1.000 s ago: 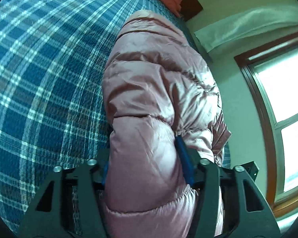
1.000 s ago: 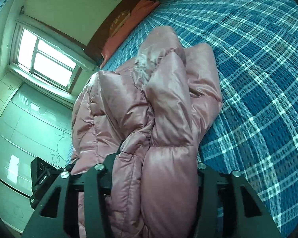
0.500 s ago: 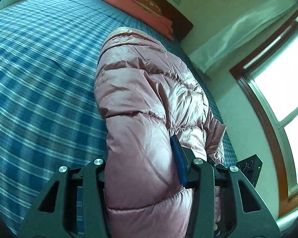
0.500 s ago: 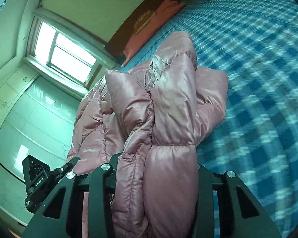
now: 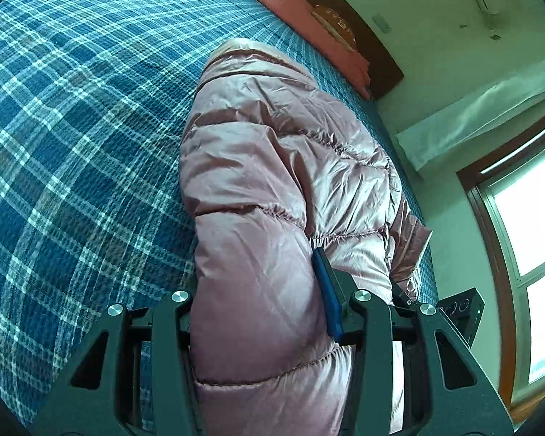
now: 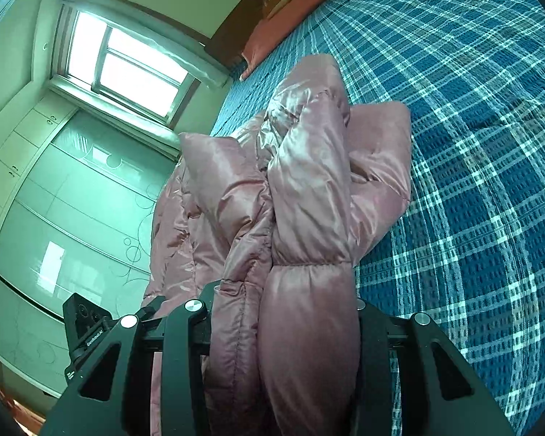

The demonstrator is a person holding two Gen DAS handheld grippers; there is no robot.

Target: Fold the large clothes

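Risks, as I judge them: jacket (image 5: 272,167) is slick, puffy, shiny fabric; a thick wad in each grip could creep out under its own weight, esp. if the two grippers pull apart or one lifts faster. Bulk hangs betw. them, so an uneven carry may undo the fold or drag the free end across the bed (image 5: 72,127). Padding springs back, so the fold may pop open on release.

L gripper (image 5: 261,312): jaws partly spread, clamped on a fat quilted roll of jacket; blue pad (image 5: 327,290) pressed into fabric on one side, other finger buried behind the roll.

R gripper (image 6: 283,327): also partly spread, pinching a bunched double layer, seam and stitched edge in the gap. Fingertips hidden by fabric.

Jacket location: pink, held up off the plaid bed by both grippers, far end touching or just above the cover; can't tell which. Pillow (image 5: 309,25) at headboard, well apart.
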